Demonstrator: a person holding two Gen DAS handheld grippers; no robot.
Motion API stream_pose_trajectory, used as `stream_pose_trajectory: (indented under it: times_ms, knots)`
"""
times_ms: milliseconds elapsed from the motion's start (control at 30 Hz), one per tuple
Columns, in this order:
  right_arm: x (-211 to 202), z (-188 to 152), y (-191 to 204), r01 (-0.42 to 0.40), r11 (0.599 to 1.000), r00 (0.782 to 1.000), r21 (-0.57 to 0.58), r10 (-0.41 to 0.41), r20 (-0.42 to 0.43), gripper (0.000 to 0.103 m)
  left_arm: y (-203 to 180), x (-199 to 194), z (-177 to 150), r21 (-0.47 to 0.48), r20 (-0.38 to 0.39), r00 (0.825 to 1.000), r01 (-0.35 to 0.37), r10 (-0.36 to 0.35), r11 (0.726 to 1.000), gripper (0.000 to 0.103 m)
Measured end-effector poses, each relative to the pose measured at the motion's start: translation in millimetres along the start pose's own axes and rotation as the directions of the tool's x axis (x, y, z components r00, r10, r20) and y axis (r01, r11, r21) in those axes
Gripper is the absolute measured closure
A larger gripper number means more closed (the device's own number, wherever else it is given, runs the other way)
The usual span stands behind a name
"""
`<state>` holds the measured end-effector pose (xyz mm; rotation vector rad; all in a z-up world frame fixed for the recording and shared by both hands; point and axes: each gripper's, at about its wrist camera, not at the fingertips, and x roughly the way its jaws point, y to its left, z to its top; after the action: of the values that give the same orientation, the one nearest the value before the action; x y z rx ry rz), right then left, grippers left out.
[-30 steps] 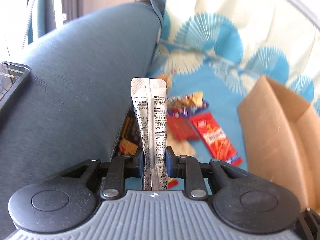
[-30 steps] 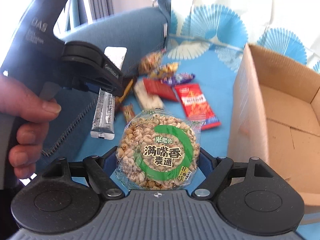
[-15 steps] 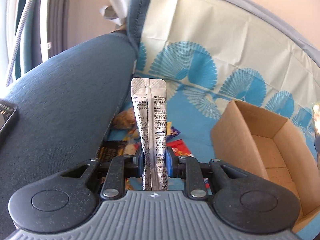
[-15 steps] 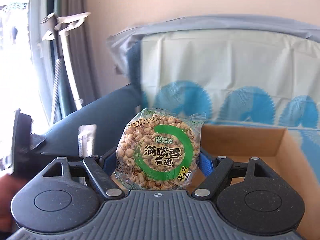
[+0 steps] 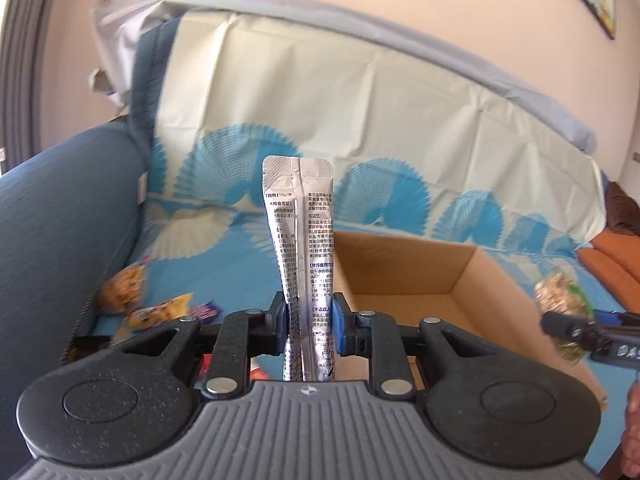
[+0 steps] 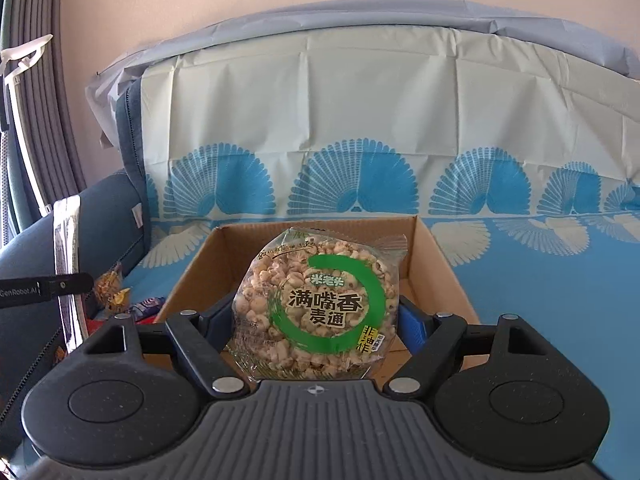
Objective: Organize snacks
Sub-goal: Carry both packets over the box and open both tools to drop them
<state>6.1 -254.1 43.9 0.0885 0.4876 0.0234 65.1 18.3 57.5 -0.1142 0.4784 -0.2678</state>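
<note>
My left gripper (image 5: 308, 328) is shut on a tall silver sachet (image 5: 300, 248) that stands upright between the blue pads. My right gripper (image 6: 316, 320) is shut on a round clear bag of puffed cereal with a green ring label (image 6: 320, 304). An open cardboard box (image 6: 444, 260) sits right in front of the right gripper, and in the left wrist view the box (image 5: 472, 276) lies ahead to the right. The right gripper with its cereal bag (image 5: 560, 296) shows at the right edge of the left wrist view. The silver sachet (image 6: 66, 248) shows at the left of the right wrist view.
Loose snack packets (image 5: 124, 292) lie on the blue patterned cover (image 6: 540, 280) left of the box, next to the blue sofa armrest (image 5: 52, 208). The cover also drapes up the sofa back (image 6: 360, 112). An orange cushion (image 5: 608, 264) lies at far right.
Both grippers have lifted and tilted up from the snack pile toward the box, each holding its packet. The right gripper now faces the box squarely.
</note>
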Motion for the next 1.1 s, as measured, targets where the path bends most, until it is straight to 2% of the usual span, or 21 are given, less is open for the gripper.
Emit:
stream_pose_trajectory:
  times_ms: [200, 333, 500, 733, 1000, 1033, 1100]
  knots:
    - [-3, -4, -26, 0.050, 0.999, 0.999, 0.006, -0.050, -0.018, 0.022, -39, 0, -4, 0.035, 0.059, 0.992, 0.110, -0.112, 0.993, 0.079]
    - [-2, -7, -36, 0.073, 0.997, 0.997, 0.008, -0.072, -0.031, 0.022, -64, 4, -10, 0.073, 0.060, 0.981, 0.181, -0.186, 0.981, 0.079]
    - [-1, -9, -41, 0.088, 0.996, 0.995, 0.006, -0.088, -0.043, 0.022, -88, 8, -20, 0.140, 0.045, 0.970, 0.232, -0.241, 0.963, 0.078]
    - [1, -8, -36, 0.094, 0.996, 0.994, -0.004, -0.094, -0.050, 0.022, -99, 10, -27, 0.185, 0.029, 0.961, 0.266, -0.276, 0.946, 0.078]
    - [4, -8, -28, 0.090, 0.995, 0.994, -0.033, -0.091, -0.053, 0.024, -94, 13, -26, 0.165, 0.001, 0.956, 0.290, -0.295, 0.943, 0.078]
    - [4, -8, -27, 0.090, 0.995, 0.995, -0.036, -0.091, -0.051, 0.024, -94, 13, -26, 0.166, -0.001, 0.956, 0.289, -0.293, 0.943, 0.076]
    - [4, -8, -26, 0.094, 0.995, 0.994, -0.041, -0.097, -0.051, 0.024, -95, 12, -26, 0.174, 0.001, 0.957, 0.285, -0.290, 0.942, 0.065]
